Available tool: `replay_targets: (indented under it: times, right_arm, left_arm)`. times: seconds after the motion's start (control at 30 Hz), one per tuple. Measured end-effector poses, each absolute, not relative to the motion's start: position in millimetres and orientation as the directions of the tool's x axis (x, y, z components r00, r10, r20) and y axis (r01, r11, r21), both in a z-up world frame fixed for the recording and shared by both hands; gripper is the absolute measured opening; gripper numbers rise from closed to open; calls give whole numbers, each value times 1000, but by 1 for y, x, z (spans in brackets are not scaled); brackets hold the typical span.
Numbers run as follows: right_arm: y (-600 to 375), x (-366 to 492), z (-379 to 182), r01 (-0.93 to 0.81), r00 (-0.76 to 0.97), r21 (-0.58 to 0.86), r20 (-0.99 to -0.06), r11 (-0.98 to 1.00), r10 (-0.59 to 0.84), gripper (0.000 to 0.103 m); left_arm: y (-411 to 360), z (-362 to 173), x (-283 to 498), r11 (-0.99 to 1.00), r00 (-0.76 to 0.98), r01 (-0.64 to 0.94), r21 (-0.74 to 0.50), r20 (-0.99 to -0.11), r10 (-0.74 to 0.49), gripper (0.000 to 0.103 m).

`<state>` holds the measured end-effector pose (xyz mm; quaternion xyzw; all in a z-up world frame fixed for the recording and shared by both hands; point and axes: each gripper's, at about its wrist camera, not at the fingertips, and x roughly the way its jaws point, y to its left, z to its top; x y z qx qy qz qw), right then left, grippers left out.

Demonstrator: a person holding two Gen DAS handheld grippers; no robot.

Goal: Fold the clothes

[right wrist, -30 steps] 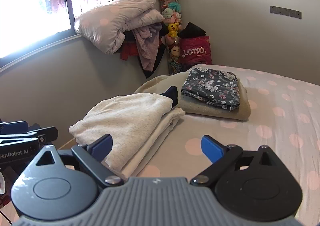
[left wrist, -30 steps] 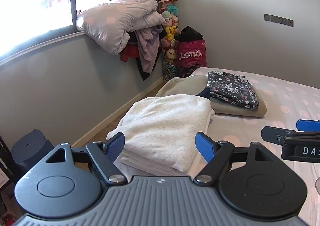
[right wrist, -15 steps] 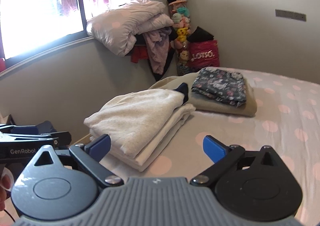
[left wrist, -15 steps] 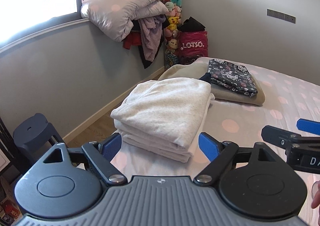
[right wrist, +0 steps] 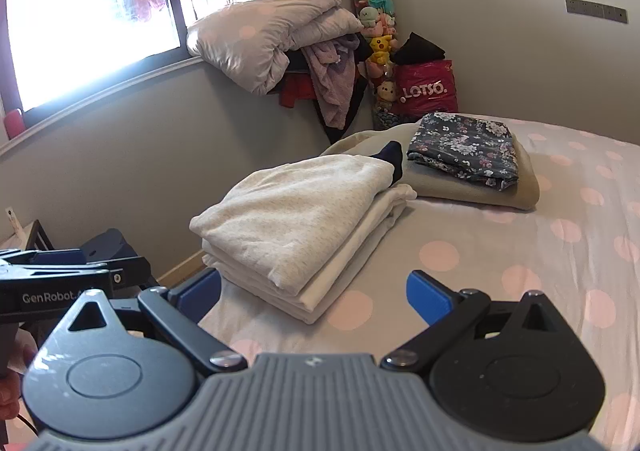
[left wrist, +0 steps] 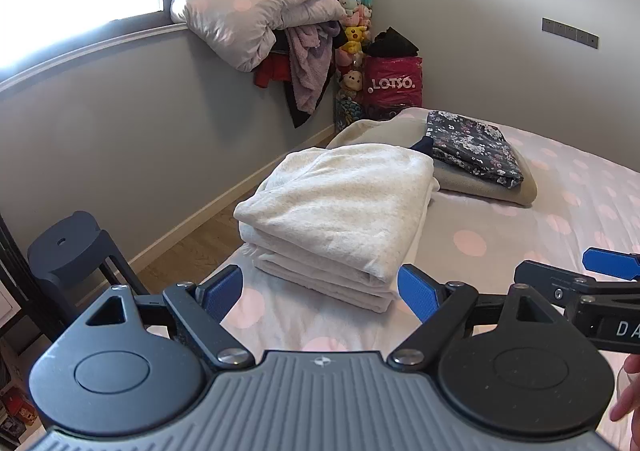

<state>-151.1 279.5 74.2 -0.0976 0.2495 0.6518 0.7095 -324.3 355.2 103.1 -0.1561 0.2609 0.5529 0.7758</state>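
The cream garment (left wrist: 340, 211) lies folded in a neat thick stack on the bed (left wrist: 500, 227), near its edge and just ahead of both tongs. The left tongs (left wrist: 320, 291) and the right tongs (right wrist: 316, 287) stand wide and hold nothing. I judge that this fold is finished and the hands are free; the next move probably calls for a new piece, but no unfolded one is in view on the bed. Farther back, a dark flowered cloth (left wrist: 472, 147) lies folded on a beige blanket (left wrist: 488, 187).
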Motion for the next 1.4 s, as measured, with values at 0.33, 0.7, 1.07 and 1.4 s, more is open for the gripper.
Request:
replay_targets:
  times: [0.33,0.7,1.07,1.4]
  right_arm:
    - [284,-154,70,-980,39,152,-493,130,869,100]
    - [284,-158,67,-983,21,147,-502,110,865,100]
    - [280,-160,68,-984,13,148,-501,100,865,100]
    - [277,-161,68,-983,12,152,-500,101,866,100]
  left_arm:
    - [357,89,-320,335,247,-942,36,-601,760,85]
    - [353,88,-318,336,251,-941,27,-610,752,85]
    - [350,90,-319,345,264,-938,14,-617,742,85]
    - [348,90,-318,346,264,-938,13,-618,740,85]
